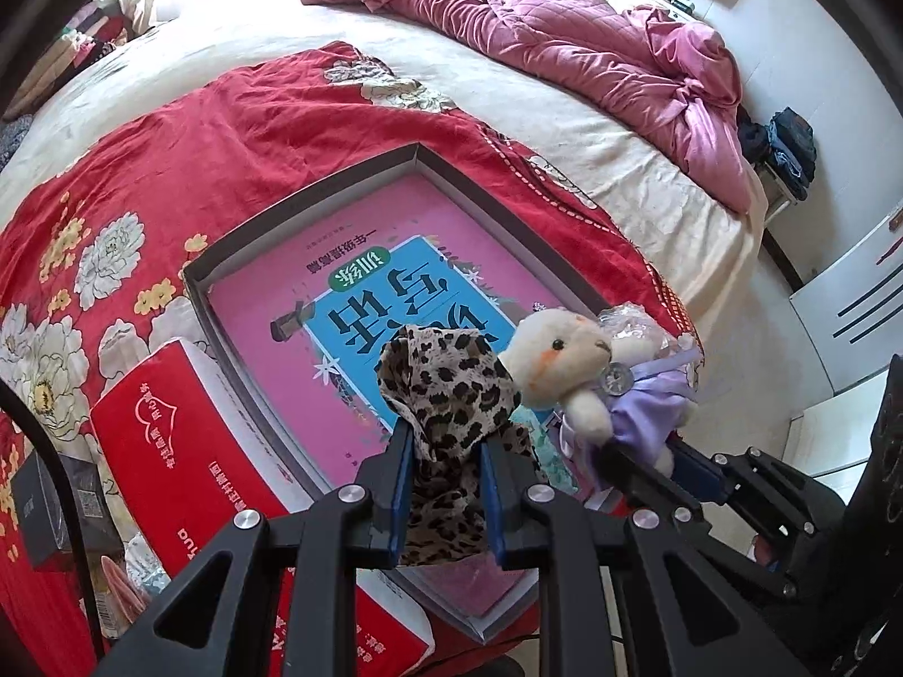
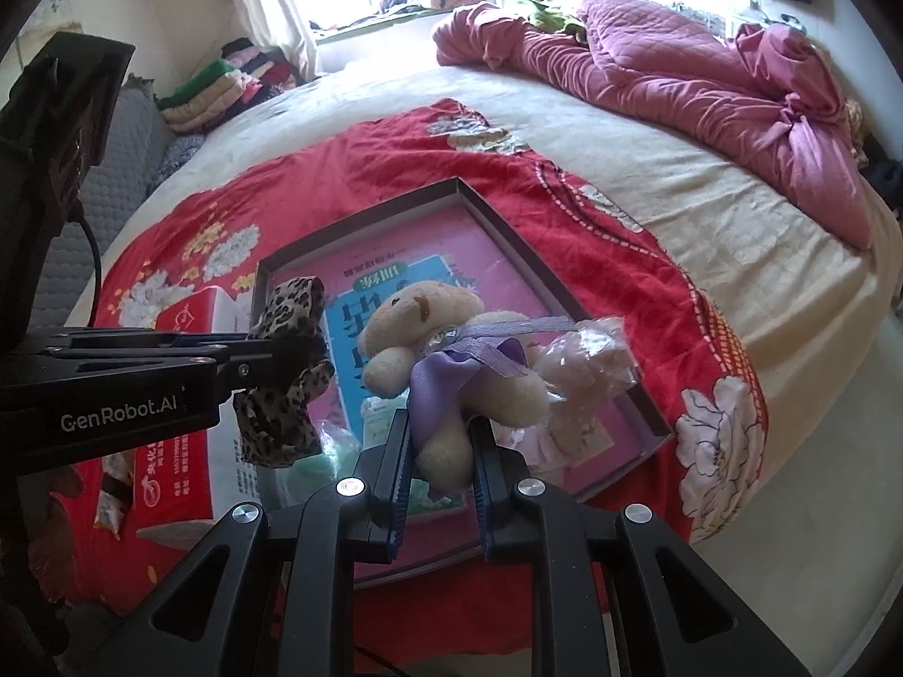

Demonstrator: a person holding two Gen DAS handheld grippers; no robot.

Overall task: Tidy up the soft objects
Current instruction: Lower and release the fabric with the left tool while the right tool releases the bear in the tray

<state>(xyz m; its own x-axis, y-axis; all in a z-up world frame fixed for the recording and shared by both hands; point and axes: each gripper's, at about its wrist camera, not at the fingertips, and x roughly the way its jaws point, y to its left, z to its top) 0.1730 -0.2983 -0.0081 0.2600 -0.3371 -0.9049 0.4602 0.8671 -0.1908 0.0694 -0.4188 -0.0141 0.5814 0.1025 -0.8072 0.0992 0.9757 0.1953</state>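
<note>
My left gripper is shut on a leopard-print cloth and holds it above the near end of a shallow grey box. The cloth also shows in the right wrist view, held by the left gripper. My right gripper is shut on a cream teddy bear in a purple dress, held above the box. The bear and the right gripper hang just right of the cloth. A pink and blue book lies in the box.
The box lies on a red flowered blanket on a bed. A red carton stands left of the box. A crumpled pink quilt lies at the far side. Folded clothes are stacked by the window. A clear plastic bag hangs by the bear.
</note>
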